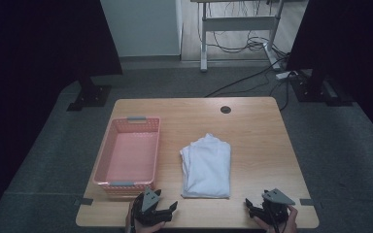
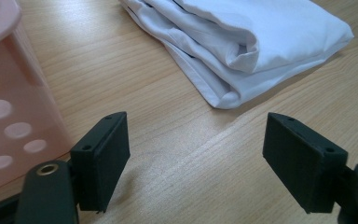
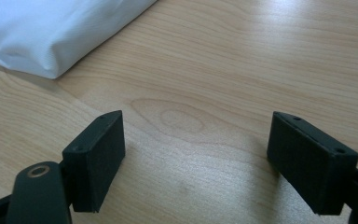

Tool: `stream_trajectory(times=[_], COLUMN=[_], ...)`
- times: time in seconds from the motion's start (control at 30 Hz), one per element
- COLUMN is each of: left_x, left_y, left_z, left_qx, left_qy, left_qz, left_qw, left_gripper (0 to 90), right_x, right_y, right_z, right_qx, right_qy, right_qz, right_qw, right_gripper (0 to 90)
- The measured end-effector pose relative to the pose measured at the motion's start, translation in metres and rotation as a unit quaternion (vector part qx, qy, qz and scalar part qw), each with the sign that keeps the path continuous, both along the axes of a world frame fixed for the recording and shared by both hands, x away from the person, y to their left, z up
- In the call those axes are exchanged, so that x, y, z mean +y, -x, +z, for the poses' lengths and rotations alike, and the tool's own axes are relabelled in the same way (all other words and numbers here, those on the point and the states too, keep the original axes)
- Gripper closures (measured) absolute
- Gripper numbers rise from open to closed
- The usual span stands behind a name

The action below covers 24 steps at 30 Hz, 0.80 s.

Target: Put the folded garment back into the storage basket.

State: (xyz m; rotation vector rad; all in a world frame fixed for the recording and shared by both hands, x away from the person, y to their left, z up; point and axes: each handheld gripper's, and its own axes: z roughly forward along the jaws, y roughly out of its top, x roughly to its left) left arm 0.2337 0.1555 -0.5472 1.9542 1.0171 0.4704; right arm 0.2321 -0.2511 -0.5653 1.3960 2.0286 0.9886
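A folded white cloth [image 1: 207, 166] lies in the middle of the wooden table [image 1: 257, 136]; its near left corner shows as the cloth [image 2: 247, 42] in the left gripper view, its near right corner as the cloth [image 3: 51, 32] in the right gripper view. A pink plastic basket [image 1: 128, 156] stands left of it, with the basket wall [image 2: 9, 116] close beside my left jaw. My left gripper [image 1: 164, 209] rests open at the table's front edge, below the basket and cloth. My right gripper [image 1: 253, 208] rests open at the front right. Both hold nothing.
The table has a round cable hole [image 1: 226, 109] at the back. Behind the table stand dark screens on black feet [image 1: 88, 94], a white desk frame [image 1: 238, 29] and floor cables [image 1: 252, 82]. Bare wood lies right of the cloth.
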Motion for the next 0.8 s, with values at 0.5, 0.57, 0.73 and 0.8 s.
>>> stream_trajectory(times=[0.5,0.57,0.73,0.8], left_x=[0.0049,0.0055,0.0069,0.0076], left_y=[-0.0003,-0.0003,0.0004,0.0012], left_z=[0.0020,0.0019,0.0031,0.0041], left_qx=[0.018,0.018,0.014,0.006], left_qy=[0.018,0.020,0.026,0.025], left_qz=[0.006,0.007,0.009,0.014], left_qw=[0.9996,0.9996,0.9995,0.9996], left_gripper=[23.0,22.9,23.0,22.7], right_x=[-0.0003,-0.0006,-0.0005,-0.0004], right_y=[-0.0008,-0.0016,-0.0017,-0.0015], right_z=[-0.0007,-0.0010,-0.0012,-0.0012], right_qx=[-0.003,-0.004,-0.004,-0.005], right_qy=[-0.001,-0.001,-0.002,-0.002], right_qz=[0.000,0.004,0.004,0.004], right_qw=[1.0000,1.0000,1.0000,1.0000], right_gripper=[19.0,18.7,18.5,18.8])
